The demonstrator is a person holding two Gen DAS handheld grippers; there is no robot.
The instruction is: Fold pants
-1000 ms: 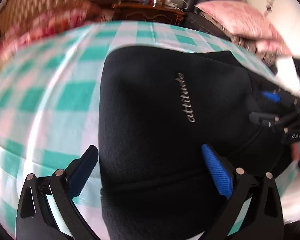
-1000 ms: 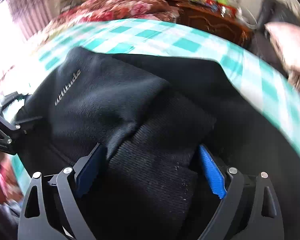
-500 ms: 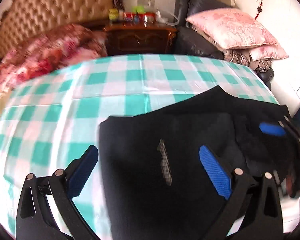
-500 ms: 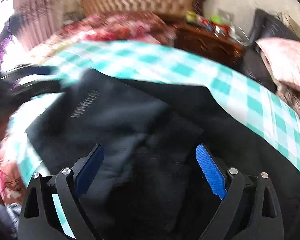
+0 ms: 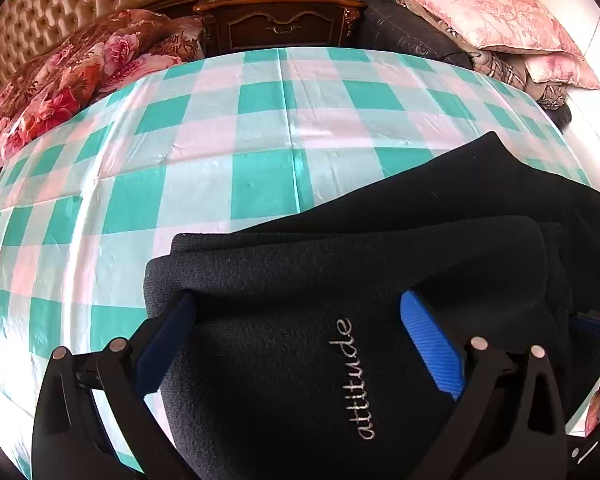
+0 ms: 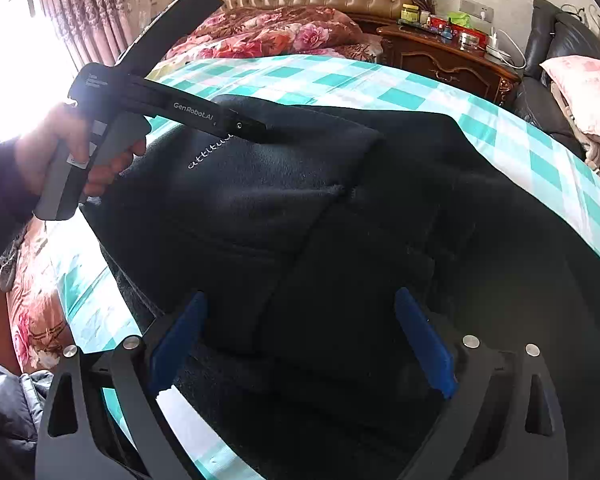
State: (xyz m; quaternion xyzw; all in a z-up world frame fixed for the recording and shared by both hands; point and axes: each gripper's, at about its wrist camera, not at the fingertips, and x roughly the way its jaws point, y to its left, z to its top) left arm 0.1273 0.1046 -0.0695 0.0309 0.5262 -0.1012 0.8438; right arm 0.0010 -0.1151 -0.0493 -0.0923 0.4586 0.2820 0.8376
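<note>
— Where are the pants (image 5: 340,280)?

— Black fleece, folded thick on the checked cloth (image 5: 220,140), "attitude" stitched in silver.

— The grippers?

— Left gripper (image 5: 296,340) and right gripper (image 6: 300,336) both spread wide above the fabric. Only the right view shows the hand (image 6: 60,152) on the handle.

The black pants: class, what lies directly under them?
The black pants lie on a teal-and-white checked cloth, visible around them. The part beneath the pants is covered.
</note>
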